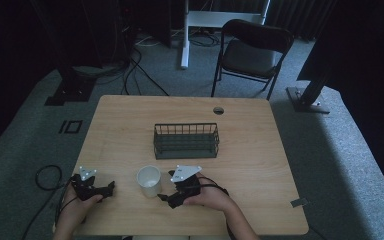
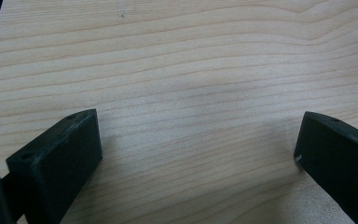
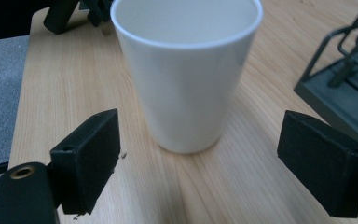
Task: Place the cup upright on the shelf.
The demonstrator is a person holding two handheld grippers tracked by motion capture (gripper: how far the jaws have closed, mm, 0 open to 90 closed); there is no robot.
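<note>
A white cup (image 1: pixel 149 180) stands upright on the wooden table (image 1: pixel 250 165) near the front edge, seen close up as the cup (image 3: pixel 186 74) in the right gripper view. My right gripper (image 1: pixel 164 198) lies just right of it, open, its jaws wide and the cup just ahead of them, untouched; the right gripper (image 3: pixel 198 158) points at the cup's base. My left gripper (image 1: pixel 111 188) rests at the front left, open over bare wood, left gripper (image 2: pixel 198 149) holding nothing.
A dark wire basket (image 1: pixel 186 141) sits mid-table behind the cup; its corner, the basket (image 3: pixel 340 88), is at the right of the right gripper view. A round cable hole (image 1: pixel 218 110) is near the far edge. A folding chair (image 1: pixel 252 50) stands beyond the table.
</note>
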